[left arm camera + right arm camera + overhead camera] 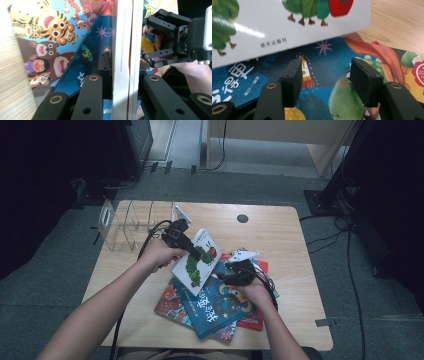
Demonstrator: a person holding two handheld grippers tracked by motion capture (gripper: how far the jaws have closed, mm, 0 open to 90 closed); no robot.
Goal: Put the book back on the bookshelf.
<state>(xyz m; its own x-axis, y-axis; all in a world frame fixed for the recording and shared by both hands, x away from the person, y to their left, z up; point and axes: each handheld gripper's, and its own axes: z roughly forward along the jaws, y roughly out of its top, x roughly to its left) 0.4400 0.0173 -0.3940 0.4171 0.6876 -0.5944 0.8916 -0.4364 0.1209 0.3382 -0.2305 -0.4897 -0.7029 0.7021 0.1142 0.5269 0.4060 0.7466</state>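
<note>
Your left gripper (192, 251) clamped the white caterpillar board book (197, 258) by its edge, raised and tilted above the pile of picture books (215, 307), while your right gripper (231, 271) hovered just beside it over the dark blue book (215, 305), jaws wide and empty. Judged from this, one book was lifted and none yet stood in the clear divider rack (131, 222) near the wooden table (290, 250)'s far left corner. Counted: one rack, one held book, at least four overlapping on the table.

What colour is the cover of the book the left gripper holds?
White, with a green caterpillar; clearest in the right gripper view.
</note>
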